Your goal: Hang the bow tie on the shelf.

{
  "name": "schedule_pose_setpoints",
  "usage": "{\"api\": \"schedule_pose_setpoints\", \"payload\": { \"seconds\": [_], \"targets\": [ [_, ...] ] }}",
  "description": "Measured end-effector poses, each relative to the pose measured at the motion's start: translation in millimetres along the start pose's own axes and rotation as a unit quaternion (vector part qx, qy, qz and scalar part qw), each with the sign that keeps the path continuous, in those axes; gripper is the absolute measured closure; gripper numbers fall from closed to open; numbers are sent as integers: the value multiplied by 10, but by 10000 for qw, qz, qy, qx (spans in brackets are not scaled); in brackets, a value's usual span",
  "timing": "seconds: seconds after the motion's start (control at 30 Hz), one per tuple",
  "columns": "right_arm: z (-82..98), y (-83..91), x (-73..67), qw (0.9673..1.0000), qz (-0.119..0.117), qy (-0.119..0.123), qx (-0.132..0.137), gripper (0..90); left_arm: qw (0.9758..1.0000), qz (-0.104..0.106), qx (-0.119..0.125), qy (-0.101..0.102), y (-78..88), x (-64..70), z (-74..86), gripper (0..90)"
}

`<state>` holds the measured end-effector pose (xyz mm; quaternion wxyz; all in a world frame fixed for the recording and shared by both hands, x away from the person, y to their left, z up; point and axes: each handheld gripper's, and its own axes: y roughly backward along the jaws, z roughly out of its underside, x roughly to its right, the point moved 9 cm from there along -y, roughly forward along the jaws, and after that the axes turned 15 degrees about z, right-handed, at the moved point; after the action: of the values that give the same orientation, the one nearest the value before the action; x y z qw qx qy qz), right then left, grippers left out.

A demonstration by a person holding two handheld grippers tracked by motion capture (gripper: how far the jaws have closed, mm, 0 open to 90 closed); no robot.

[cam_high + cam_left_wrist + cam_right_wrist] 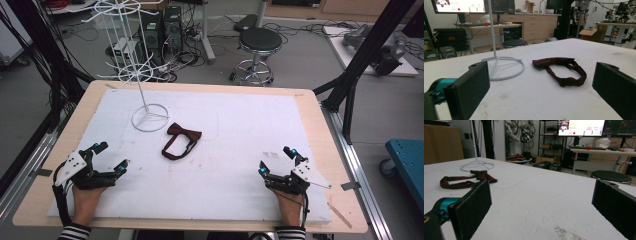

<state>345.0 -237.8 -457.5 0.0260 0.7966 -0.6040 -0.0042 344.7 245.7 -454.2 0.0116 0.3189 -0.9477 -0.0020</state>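
Note:
A dark red bow tie [180, 140] with its strap looped lies flat on the white mat, just right of the ring base of a white wire display stand [149, 118]. The bow tie [560, 70] lies ahead of the left gripper's wide-apart jaws, with the stand [504, 67] to its left. My left gripper [111, 159] rests open near the mat's front left. My right gripper [275, 160] rests open near the front right, with nothing between its jaws. From there, the bow tie [464, 180] and the stand [477, 165] sit far off to the left.
The white mat [240, 145] covers a wooden table [320, 125]. A black stool [258, 45] and cabled equipment stand on the floor behind the table. Black frame posts rise at both sides. A blue cart [407, 160] is at the right.

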Motion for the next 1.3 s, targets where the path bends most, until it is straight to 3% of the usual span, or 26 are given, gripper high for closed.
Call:
{"api": "schedule_pose_setpoints", "payload": {
  "seconds": [0.47, 0.57, 0.73, 0.87, 1.0, 1.3],
  "targets": [
    [1, 1, -18, 9999, 15, 115, 13, 19, 9999, 110, 37, -9, 6, 20, -14, 17],
    [2, 4, -19, 10000, 22, 75, 0, 19, 9998, 80, 168, 82, 14, 0, -50, 17],
    [-2, 6, -7, 10000, 23, 38, 22, 19, 9998, 191, 87, 67, -5, 11, -166, 17],
    [-4, 6, -6, 10000, 40, 53, 41, 19, 9992, 378, 98, -124, -56, 59, -344, 17],
    [-3, 7, 1, 10000, 43, 29, 34, 19, 9980, 532, -52, -342, -150, 89, -510, 17],
    [-4, 7, 2, 10000, 43, 11, 31, 19, 9927, 929, -431, -635, -430, 172, -784, 17]
  ]
}}
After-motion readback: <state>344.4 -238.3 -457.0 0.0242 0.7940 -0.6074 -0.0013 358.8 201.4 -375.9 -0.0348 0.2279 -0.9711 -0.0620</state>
